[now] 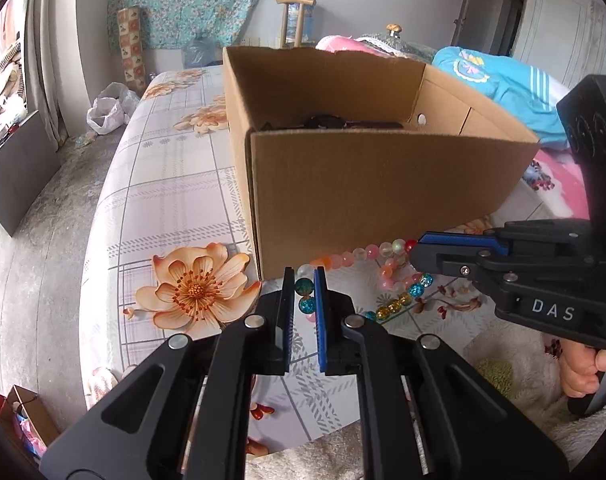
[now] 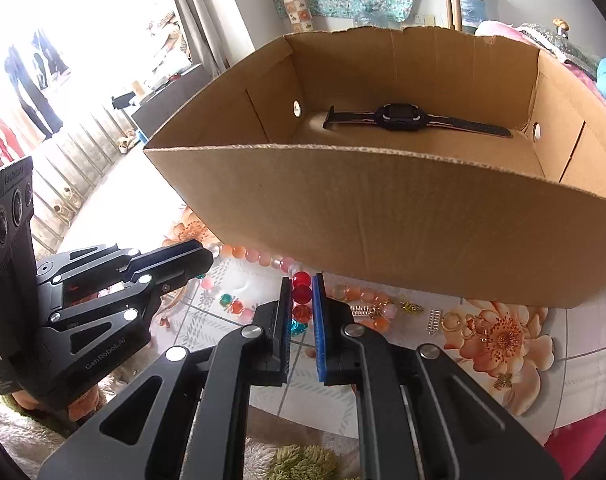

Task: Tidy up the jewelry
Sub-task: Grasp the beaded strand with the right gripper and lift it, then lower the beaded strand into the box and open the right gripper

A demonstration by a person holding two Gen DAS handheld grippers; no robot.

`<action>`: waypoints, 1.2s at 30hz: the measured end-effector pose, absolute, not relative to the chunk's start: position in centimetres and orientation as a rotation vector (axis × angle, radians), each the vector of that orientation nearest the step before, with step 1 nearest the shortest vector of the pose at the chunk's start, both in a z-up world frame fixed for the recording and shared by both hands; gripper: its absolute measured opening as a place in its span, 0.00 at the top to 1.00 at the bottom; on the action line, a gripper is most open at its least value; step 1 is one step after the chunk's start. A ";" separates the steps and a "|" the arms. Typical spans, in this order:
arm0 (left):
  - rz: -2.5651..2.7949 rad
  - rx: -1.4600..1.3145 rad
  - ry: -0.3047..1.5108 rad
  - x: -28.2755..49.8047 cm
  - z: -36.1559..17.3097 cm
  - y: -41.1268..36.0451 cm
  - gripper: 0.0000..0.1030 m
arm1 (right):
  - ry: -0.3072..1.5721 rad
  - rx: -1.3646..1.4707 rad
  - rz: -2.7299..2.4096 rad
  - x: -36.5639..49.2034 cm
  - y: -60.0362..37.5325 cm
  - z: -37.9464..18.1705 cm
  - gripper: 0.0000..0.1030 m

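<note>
A bead necklace [image 1: 367, 252] of pink, orange, teal and yellow beads lies on the floral cloth in front of an open cardboard box [image 1: 383, 196]. My left gripper [image 1: 304, 280] is shut on teal beads at one end. My right gripper [image 2: 302, 286] is shut on red beads of the same necklace [image 2: 263, 258]; it shows from the side in the left wrist view [image 1: 417, 250]. The left gripper shows in the right wrist view [image 2: 207, 258]. A black wristwatch [image 2: 403, 118] lies flat inside the box [image 2: 383, 220].
Small gold rings and charms [image 2: 469, 326] and silver spring pieces [image 2: 434, 320] lie on the cloth to the right of the beads. A fluffy rug [image 2: 299, 462] lies in front of the cloth. Blue and pink clothes [image 1: 499, 84] are heaped behind the box.
</note>
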State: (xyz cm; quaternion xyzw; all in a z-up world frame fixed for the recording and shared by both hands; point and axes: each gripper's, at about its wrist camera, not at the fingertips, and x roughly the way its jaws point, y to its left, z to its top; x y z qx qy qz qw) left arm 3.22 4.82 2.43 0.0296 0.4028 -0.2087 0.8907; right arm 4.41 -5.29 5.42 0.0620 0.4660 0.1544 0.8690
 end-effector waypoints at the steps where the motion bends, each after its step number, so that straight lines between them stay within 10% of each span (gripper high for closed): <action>1: -0.444 0.051 0.825 3.0 2.9 5.0 0.92 | 0.966 0.131 0.326 4.2 -5.4 5.8 0.90; 20: -0.613 0.074 0.472 3.4 16.6 3.3 0.92 | 0.657 0.167 0.458 4.8 -9.1 17.9 0.90; 36: -0.524 0.250 0.801 14.0 8.9 -0.5 0.92 | 1.154 0.214 0.388 18.5 -9.7 9.6 0.89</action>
